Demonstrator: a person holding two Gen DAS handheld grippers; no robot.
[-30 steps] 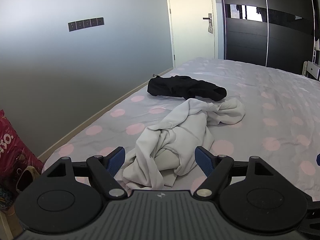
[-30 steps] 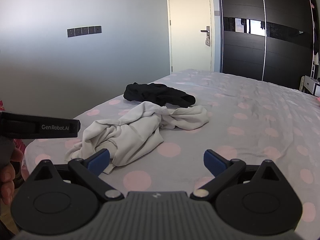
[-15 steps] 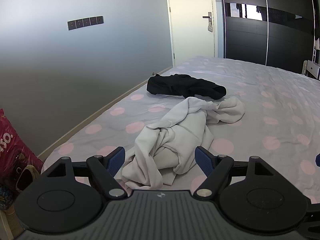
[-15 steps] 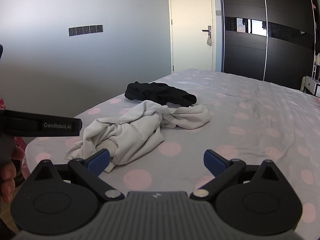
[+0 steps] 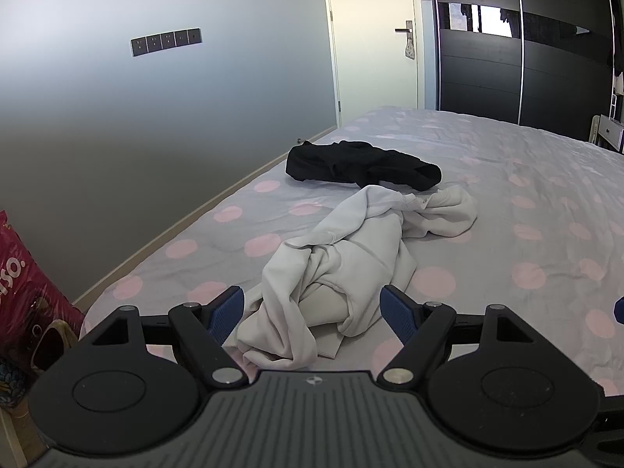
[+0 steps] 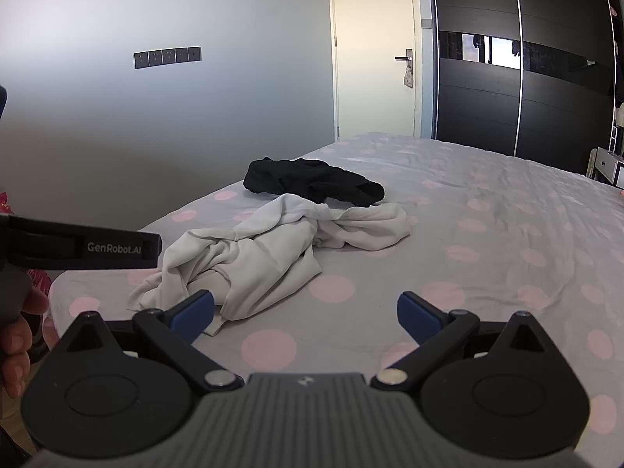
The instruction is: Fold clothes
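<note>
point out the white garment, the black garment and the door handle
white garment (image 5: 351, 257), left wrist view, on the broad middle fold of the crumpled heap
black garment (image 5: 351, 163), left wrist view, on the middle of the dark pile
door handle (image 6: 401, 57), right wrist view, on the lever

Left wrist view: we look low along the left gripper (image 5: 312, 312) across the grey, pink-dotted bedspread (image 5: 526, 202), close to the crumpled white garment (image 5: 351, 257).
Right wrist view: we sit further right, the right gripper (image 6: 306, 312) facing the same way.
Shared: white garment (image 6: 273, 249), bunched black garment (image 5: 362, 165), cream door (image 6: 374, 58).
</note>
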